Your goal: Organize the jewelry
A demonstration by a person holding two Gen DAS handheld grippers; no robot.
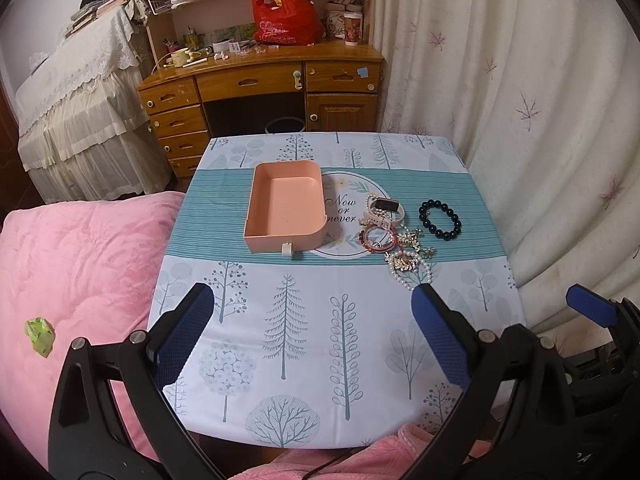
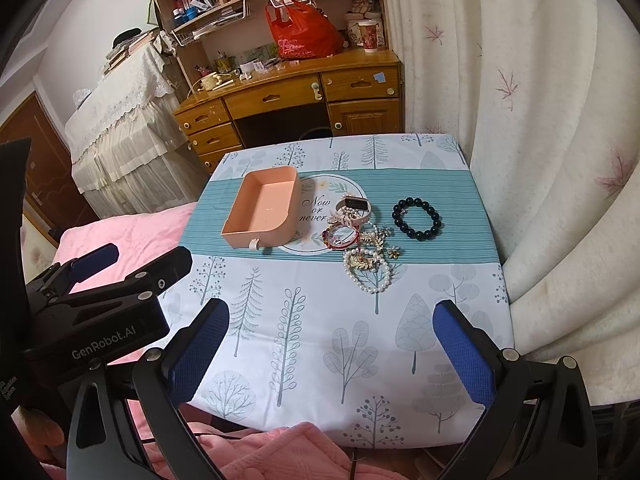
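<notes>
Right now both tongs hang spread and empty over the near edge of the surface (image 1: 304, 320): left tongs (image 1: 312, 336), right tongs (image 2: 332, 352). Ahead, the pink tray (image 1: 285, 208) sits open-topped to receive pieces; just right of it lies the jewelry pile (image 1: 394, 236), with the dark bead bracelet (image 1: 440, 219) slightly apart, likely easiest to take first.

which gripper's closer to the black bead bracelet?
Right, likely. The right gripper sits almost straight behind the black bead bracelet; the left gripper is further left, facing the pink tray.
</notes>
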